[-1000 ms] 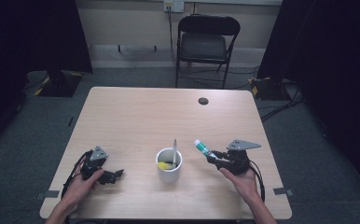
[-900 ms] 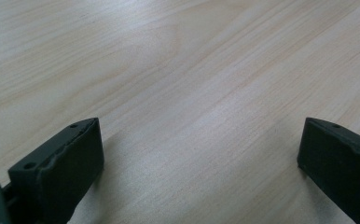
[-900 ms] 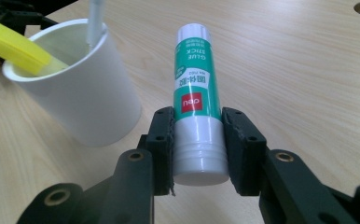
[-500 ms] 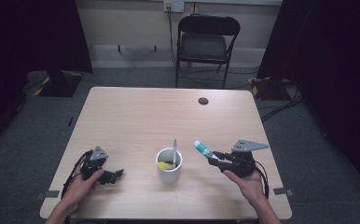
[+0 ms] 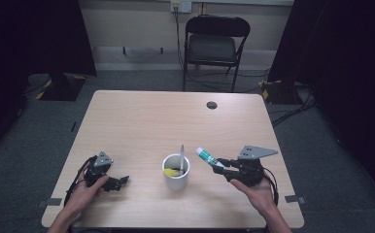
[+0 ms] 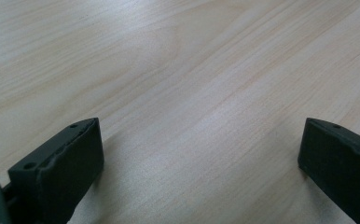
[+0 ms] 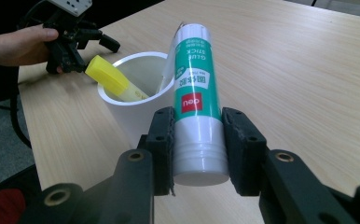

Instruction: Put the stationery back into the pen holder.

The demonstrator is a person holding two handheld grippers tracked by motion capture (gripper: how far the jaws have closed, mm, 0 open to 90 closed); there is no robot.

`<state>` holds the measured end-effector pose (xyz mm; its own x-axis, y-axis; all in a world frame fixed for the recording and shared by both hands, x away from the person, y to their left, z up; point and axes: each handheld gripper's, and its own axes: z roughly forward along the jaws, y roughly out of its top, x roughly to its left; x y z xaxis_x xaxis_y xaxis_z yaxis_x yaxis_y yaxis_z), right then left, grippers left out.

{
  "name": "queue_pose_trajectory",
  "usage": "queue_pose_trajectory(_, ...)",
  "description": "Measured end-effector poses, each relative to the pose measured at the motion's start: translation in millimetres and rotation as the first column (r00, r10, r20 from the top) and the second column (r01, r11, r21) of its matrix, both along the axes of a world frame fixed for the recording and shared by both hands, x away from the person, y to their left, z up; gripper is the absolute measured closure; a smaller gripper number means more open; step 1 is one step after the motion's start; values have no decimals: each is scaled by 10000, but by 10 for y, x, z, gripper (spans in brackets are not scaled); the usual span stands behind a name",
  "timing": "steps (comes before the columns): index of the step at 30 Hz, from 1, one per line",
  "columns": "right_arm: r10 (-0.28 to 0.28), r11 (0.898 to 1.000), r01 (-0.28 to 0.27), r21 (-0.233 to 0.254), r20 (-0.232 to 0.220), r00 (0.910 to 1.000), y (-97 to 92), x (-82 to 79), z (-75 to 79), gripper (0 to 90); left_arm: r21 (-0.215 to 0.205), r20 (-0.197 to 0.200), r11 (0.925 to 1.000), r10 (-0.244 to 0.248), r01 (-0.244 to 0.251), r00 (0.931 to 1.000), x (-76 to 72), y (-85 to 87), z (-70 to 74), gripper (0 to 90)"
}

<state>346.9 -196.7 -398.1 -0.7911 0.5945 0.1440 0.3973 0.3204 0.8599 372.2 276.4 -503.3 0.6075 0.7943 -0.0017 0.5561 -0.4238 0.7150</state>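
Glue stick (image 7: 195, 93) clamped in right gripper (image 5: 226, 165), angled up beside white cup (image 5: 176, 178).

Yellow highlighter (image 7: 110, 77) leaning inside cup, lower part hidden by rim; slim pale item (image 5: 181, 156) standing there too, possibly a pen. Left gripper (image 5: 118, 182) spread wide, low over bare wooden table (image 6: 178, 70), tips cropped.

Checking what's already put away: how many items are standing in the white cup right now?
2: a yellow highlighter leaning inside the white cup and a thin grey pen-like stick upright beside it. Anything shorter lying at the bottom could be hidden.
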Motion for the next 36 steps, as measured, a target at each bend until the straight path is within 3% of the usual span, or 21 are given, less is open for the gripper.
queue_pose_trajectory(5, 501, 9986, -501, -166, -30, 9987, 176, 5, 16, 657, 52, -13, 10000, 19, -19, 10000, 15, -14, 2, 0)
queue_pose_trajectory(22, 978, 9928, -995, -669, -294, 9948, 605, 76, 21, 657, 56, -12, 10000, 14, -14, 10000, 15, -13, 3, 0)
queue_pose_trajectory(36, 1058, 9896, -1096, -934, -448, 9934, 760, 130, -30, 656, 49, -12, 10000, 19, -18, 10000, 15, -14, 2, 0)
